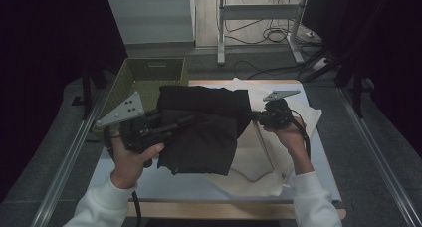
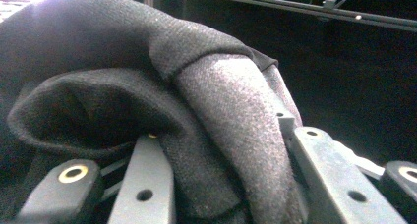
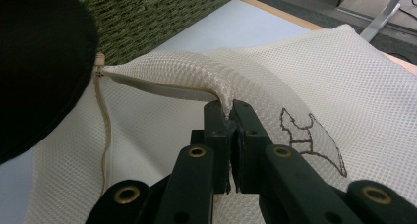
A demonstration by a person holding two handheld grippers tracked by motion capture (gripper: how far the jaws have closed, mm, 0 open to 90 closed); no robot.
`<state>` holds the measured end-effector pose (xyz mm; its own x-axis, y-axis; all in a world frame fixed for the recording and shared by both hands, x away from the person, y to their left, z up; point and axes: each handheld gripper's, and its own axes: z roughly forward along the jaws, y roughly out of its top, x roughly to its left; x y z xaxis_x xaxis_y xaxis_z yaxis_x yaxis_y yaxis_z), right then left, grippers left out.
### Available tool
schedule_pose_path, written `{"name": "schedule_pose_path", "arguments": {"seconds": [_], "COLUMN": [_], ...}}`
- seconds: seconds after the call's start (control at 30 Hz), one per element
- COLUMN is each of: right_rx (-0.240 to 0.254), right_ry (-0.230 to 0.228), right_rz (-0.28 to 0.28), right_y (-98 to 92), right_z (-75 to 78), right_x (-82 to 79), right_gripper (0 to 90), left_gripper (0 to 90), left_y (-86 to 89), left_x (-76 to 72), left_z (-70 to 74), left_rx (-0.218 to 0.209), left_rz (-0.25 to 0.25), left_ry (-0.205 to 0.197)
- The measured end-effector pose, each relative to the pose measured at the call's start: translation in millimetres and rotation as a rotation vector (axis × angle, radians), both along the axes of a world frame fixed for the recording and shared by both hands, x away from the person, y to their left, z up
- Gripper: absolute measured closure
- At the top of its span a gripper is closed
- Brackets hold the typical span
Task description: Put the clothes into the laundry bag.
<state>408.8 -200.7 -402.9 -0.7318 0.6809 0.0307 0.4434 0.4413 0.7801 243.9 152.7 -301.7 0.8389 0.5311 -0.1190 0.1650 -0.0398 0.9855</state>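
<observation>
The work in hand looks like loading a black garment (image 1: pixel 201 130) into a white mesh laundry bag (image 1: pixel 259 152) that lies flat on the tabletop (image 1: pixel 164 184), with a green woven basket (image 1: pixel 149 75) standing at the far left corner.

The left gripper (image 1: pixel 166 127) has its jaws pinching a thick bunched fold of the black garment; in the left gripper view the cloth (image 2: pixel 216 130) bulges up between the two jaws and drapes over them. The garment hangs partly lifted over the left half of the bag, its lower part resting on the mesh.

The right gripper (image 1: pixel 256 118) has its jaws pressed together on the edge of the mesh bag; in the right gripper view (image 3: pixel 229 117) they nip a raised ridge of mesh (image 3: pixel 196 76) beside a cord (image 3: pixel 104 135), probably the lip of the bag's opening, though the opening itself is hard to make out from here.

The garment is soft, limp and fairly thick, light for its bulk; it will sag and trail wherever it is not supported, so a deep hold on a gathered fold, as now, suits it better than a hold on a single edge. The mesh is thin, floppy and a little slick, and it will collapse shut unless its lip is held up and away from the lower layer. Taking only the top layer near the opening matters; catching both layers would close the mouth.
</observation>
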Motion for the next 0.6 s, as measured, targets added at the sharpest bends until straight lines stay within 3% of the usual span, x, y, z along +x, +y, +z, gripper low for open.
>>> {"name": "schedule_pose_path", "arguments": {"seconds": [0.3, 0.6], "right_rx": [0.005, 0.009], "right_ry": [0.003, -0.002], "right_rz": [-0.010, -0.014], "right_y": [-2.2, -3.2], "right_z": [-0.8, 0.6], "right_x": [1.0, 0.3], "right_gripper": [86.0, 86.0], "left_gripper": [67.0, 67.0], "left_y": [-4.3, -14.5], "left_x": [-9.3, -12.2], "left_z": [-7.0, -22.9], "left_rx": [-0.004, 0.027], "left_rz": [-0.043, -0.083], "left_ry": [0.021, 0.060]}}
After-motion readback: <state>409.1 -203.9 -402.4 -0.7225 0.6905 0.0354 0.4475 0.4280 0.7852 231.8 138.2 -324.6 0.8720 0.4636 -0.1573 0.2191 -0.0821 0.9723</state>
